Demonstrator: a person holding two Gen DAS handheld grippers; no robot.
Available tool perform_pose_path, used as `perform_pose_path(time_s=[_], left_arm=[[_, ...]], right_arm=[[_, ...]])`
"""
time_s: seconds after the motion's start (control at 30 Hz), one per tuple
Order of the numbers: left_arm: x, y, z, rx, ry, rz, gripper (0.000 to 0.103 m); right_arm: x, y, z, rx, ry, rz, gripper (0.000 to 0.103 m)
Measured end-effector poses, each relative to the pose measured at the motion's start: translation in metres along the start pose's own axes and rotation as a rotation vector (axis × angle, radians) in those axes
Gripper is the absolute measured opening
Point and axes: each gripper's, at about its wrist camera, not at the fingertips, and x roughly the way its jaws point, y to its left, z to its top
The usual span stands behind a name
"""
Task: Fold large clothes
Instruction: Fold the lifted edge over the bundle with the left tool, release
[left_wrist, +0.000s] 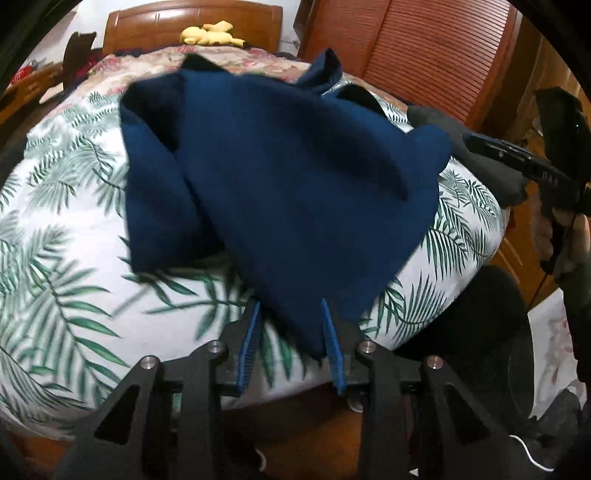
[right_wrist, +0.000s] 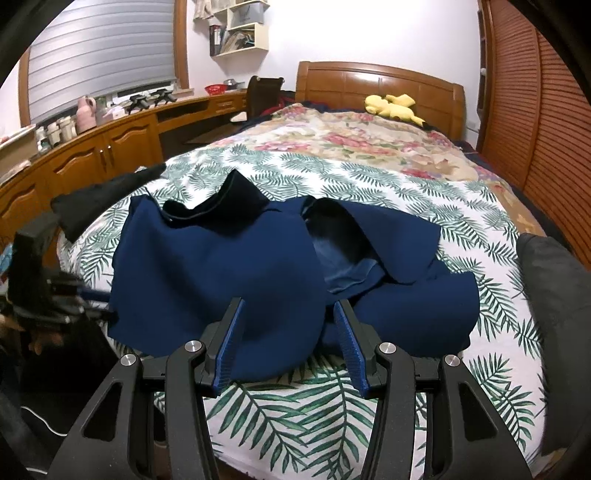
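On bed (right_wrist: 369, 177) — navy garment (right_wrist: 221, 273), rumpled, half-folded.

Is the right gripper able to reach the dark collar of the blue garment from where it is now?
Probably yes. The right gripper stands open over the blue garment, and nothing lies between it and the dark collar farther up the bed; only a forward reach seems needed.
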Motion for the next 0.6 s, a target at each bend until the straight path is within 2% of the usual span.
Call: perform_pose_path(time_s=[0.07,0.13,0.17,0.2,0.3,0.43,0.5,0.6], left_arm=[[0.001,-0.006,-0.002,-0.003,-0.018,0.002,0.031],[0.001,-0.015,0.000,0.022,-0.021,-0.027,0.029],[-0.001,-0.019,0.001,0.038,-0.032,-0.030,0.012],[-0.004,-0.022,0.004,0.046,-0.036,-0.032,0.003],[-0.022,-0.032,0.023,0.075,-0.080,-0.067,0.002],[-0.066,-0.035,0.075,0.094,-0.233,-0.054,0.002],[-0.087,-0.028,0.110,0.110,-0.305,-0.017,0.002],[-0.107,-0.006,0.157,0.096,-0.373,0.033,0.002]], right_arm=[[0.003,-0.003,-0.003,0.006,0.006,-0.003,0.050],[0.006,-0.005,-0.006,0.010,0.011,-0.005,0.050],[0.007,-0.007,-0.007,0.012,0.014,-0.005,0.050],[0.009,-0.009,-0.008,0.014,0.017,-0.006,0.050],[0.013,-0.016,-0.010,0.017,0.020,-0.011,0.050],[0.017,-0.029,-0.005,0.025,0.009,-0.023,0.050],[0.021,-0.038,0.000,0.027,0.004,-0.036,0.050],[0.026,-0.051,0.009,0.029,-0.005,-0.049,0.050]])
